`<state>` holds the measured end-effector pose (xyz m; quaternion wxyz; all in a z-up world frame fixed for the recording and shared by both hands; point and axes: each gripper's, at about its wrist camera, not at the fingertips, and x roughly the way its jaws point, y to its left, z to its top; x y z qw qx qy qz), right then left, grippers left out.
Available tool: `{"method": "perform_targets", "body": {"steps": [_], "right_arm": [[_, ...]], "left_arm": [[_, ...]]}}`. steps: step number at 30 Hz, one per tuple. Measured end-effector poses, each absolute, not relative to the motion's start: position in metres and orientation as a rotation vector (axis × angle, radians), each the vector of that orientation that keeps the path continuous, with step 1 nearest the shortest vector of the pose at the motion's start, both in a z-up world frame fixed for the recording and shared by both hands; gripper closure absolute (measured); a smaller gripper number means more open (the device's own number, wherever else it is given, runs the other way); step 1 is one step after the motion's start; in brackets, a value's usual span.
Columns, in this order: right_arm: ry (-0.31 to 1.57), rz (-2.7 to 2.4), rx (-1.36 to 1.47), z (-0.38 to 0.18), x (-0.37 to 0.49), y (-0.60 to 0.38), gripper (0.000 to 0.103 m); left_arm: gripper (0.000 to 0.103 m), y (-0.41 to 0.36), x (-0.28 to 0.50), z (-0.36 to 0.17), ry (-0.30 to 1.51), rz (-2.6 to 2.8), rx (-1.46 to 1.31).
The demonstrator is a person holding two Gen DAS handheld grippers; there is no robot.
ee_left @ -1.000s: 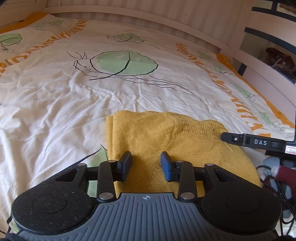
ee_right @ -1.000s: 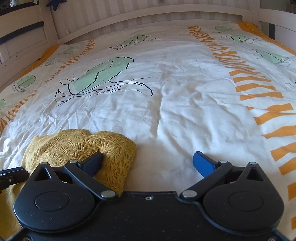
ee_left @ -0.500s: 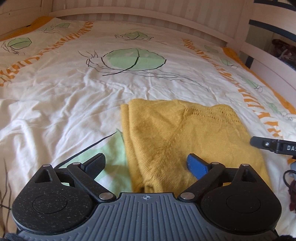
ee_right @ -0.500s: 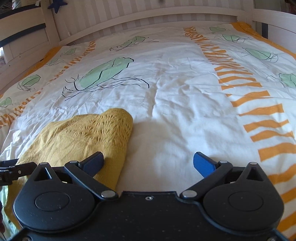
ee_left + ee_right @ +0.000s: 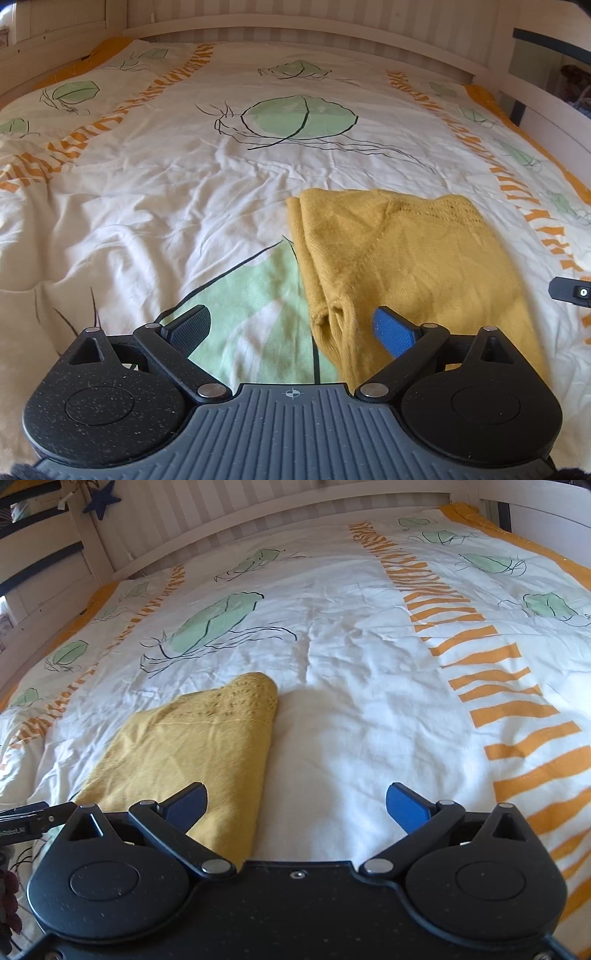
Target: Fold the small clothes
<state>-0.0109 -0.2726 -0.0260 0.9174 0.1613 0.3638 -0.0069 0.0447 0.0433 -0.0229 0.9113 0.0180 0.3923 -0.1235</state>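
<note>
Beside yellow knit — wrinkled duvet

The yellow knit garment's near edge is hidden behind the right tool.

My left gripper is matt speckled black plastic with a ribbed grey body and shiny metal pivot pins. The yellow sweater is soft knit, with an openwork band. The duvet cover is wrinkled matt cotton-like cloth. The bed frame looks like white-painted wood.
</note>
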Motion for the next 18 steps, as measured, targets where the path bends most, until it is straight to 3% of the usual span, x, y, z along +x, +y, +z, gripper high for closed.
{"method": "perform_targets", "body": {"steps": [18], "right_arm": [[0.702, 0.100, 0.260, 0.013, -0.057, -0.227, 0.001]], "left_arm": [[0.008, 0.011, 0.008, 0.004, 0.861, -0.172, 0.163]]}}
